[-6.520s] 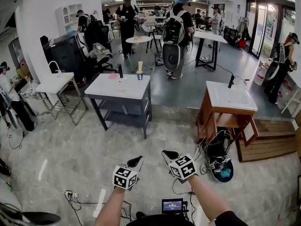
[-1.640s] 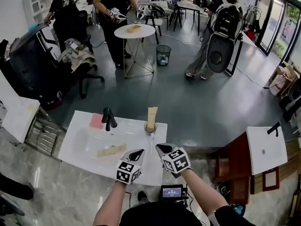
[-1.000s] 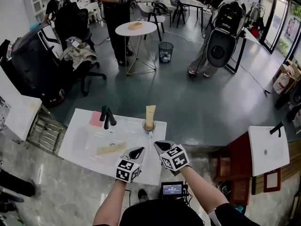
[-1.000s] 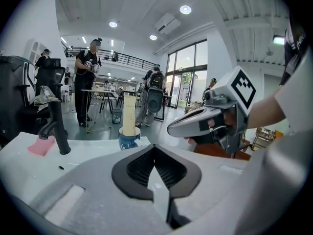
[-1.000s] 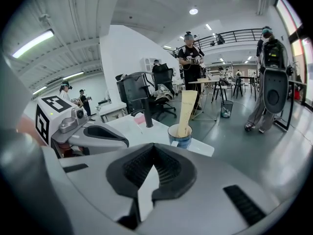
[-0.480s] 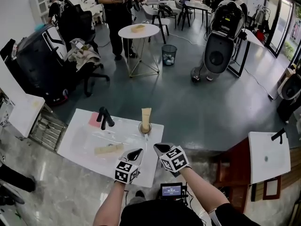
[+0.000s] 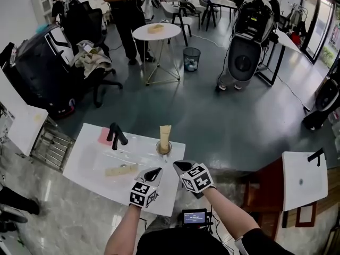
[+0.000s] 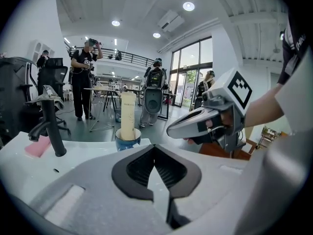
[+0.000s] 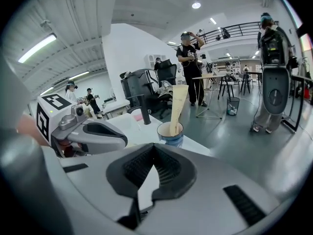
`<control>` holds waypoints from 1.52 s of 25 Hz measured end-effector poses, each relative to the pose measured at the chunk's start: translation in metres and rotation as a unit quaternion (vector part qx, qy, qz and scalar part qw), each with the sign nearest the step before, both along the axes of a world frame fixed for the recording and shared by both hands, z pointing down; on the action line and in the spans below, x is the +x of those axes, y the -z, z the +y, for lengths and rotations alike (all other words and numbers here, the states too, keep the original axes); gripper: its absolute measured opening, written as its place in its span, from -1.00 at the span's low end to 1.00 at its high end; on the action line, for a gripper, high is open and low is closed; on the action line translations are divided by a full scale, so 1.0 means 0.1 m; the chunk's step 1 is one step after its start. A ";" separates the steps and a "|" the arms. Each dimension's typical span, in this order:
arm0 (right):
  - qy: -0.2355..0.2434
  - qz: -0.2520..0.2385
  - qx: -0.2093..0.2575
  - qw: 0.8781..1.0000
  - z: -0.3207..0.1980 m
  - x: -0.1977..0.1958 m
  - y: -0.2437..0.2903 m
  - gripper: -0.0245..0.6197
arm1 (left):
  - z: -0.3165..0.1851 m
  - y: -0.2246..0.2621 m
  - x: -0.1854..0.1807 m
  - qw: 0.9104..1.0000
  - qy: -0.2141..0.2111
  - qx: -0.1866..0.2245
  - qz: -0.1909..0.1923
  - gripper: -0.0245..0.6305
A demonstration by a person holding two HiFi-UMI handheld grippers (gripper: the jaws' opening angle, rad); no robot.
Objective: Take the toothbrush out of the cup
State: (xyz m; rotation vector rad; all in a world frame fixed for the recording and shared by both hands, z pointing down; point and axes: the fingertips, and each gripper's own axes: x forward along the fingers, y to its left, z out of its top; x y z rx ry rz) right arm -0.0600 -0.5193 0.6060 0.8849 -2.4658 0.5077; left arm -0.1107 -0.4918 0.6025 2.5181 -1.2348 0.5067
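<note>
A blue-rimmed cup [image 7: 163, 149] stands at the far right corner of the white sink counter [image 7: 85, 158]. A tall cream-coloured toothbrush pack [image 7: 165, 134] sticks up out of it. My left gripper [image 7: 154, 173] is shut and empty over the counter's near edge, short of the cup. My right gripper [image 7: 181, 167] hovers beside it, also shut and empty, just in front of the cup. The left gripper view has the cup [image 8: 127, 139] and the pack [image 8: 128, 115] ahead of the closed jaws. The right gripper view shows the cup [image 9: 170, 132] and the pack [image 9: 178, 106] close ahead.
A black faucet [image 7: 114, 135] and a pink pad [image 7: 104, 136] are at the counter's back. A tan object [image 7: 120, 169] lies in the basin. A second sink [image 7: 303, 179] is at the right. Several people, a round table [image 7: 155, 32] and a bin [image 7: 191, 59] are beyond.
I have come from across the room up to the sink counter. Over the last second both shut grippers edged a little toward the cup.
</note>
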 end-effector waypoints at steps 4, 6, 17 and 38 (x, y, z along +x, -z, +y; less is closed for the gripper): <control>-0.005 -0.004 0.001 1.000 -0.26 -0.05 0.02 -0.90 | -0.22 0.00 -0.07 1.000 -0.002 0.001 0.002 -0.89; -0.011 -0.009 0.002 1.000 -0.40 -0.07 0.04 -0.90 | -0.30 0.00 -0.10 1.000 -0.004 0.001 0.003 -0.89; 0.004 -0.011 0.009 1.000 -1.04 -0.26 -0.04 -0.48 | -0.65 -0.14 -0.19 1.000 -0.003 -0.009 0.015 -0.89; 0.008 -0.012 0.021 1.000 -1.14 -0.46 -0.11 -0.80 | -0.64 -0.48 -0.33 0.999 0.002 -0.043 0.008 -0.89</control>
